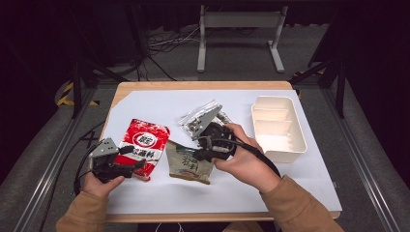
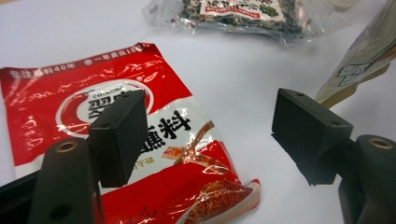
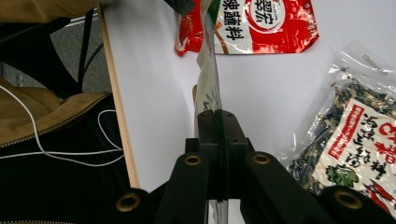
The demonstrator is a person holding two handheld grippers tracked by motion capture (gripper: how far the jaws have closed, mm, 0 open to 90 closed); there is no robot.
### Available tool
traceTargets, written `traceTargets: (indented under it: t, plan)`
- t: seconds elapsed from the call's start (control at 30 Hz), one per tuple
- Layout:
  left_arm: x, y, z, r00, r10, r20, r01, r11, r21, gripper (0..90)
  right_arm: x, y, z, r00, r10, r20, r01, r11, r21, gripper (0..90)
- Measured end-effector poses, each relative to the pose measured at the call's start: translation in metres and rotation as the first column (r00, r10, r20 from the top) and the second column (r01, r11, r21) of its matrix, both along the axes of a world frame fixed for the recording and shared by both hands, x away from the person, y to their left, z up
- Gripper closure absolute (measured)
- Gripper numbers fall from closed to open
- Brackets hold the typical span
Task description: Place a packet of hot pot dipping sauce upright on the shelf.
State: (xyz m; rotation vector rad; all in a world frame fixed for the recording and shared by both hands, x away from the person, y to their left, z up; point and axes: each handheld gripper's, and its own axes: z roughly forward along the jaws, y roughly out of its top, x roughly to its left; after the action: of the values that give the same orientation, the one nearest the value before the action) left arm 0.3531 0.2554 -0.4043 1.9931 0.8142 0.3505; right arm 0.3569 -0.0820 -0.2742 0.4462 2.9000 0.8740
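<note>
Lift step: green-beige packet (image 1: 189,166) is pinched by its edge in the right gripper (image 3: 217,126), between red sauce packet (image 1: 143,146) and seed bag (image 1: 203,118); left gripper (image 2: 210,135) is held wide over red; transfer to white tray (image 1: 296,145) is likely needed next.

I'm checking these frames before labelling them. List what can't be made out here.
- Green packet, high view: its right end is hidden under the right tool and the hand.
- Same packet, right gripper view: seen edge-on between the shut jaws, so its print is unreadable.
- Clear bag of dark bits, high view: partly covered by the tool's grey plate.
- Red packet, left gripper view: bottom cut off by the frame edge, middle hidden by one jaw.
</note>
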Motion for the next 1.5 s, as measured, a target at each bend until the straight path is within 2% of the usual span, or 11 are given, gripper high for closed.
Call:
traceTargets:
  t: [0.17,0.37,0.47,0.63,0.93,1.33,1.5]
  plan:
    - [-0.001,0.003,0.002,0.9997,0.020,0.016,-0.020,0.9995,-0.022,27.9,0.003,-0.005,0.008,1.0000,-0.009,0.002,0.009,1.000,0.004,89.9]
    - [-0.001,0.006,0.002,0.9992,0.034,0.023,-0.033,0.9992,-0.024,28.0,0.008,-0.012,0.016,0.9998,-0.020,0.004,0.020,1.000,0.016,89.9]
    - [-0.001,0.007,0.002,0.9989,0.036,0.029,-0.036,0.9989,-0.032,28.5,0.010,-0.016,0.021,0.9997,-0.023,0.006,0.023,1.000,0.007,89.9]
    - [-0.001,0.008,0.001,0.9989,0.042,0.020,-0.041,0.9985,-0.035,28.8,0.014,-0.022,0.028,0.9992,-0.039,0.012,0.039,0.999,0.001,89.9]
    - [0.000,0.009,0.001,0.9986,0.049,0.020,-0.048,0.9981,-0.038,28.9,0.022,-0.037,0.042,0.9975,-0.065,0.029,0.064,0.998,0.022,89.9]
    - [0.001,0.011,0.000,0.9985,0.053,0.012,-0.053,0.9976,-0.045,28.9,0.034,-0.059,0.061,0.9900,-0.115,0.081,0.115,0.993,0.012,89.9]
    - [0.000,0.011,-0.001,0.9982,0.060,0.006,-0.059,0.9971,-0.047,28.8,0.041,-0.070,0.063,0.9864,-0.141,0.085,0.139,0.990,0.026,89.9]
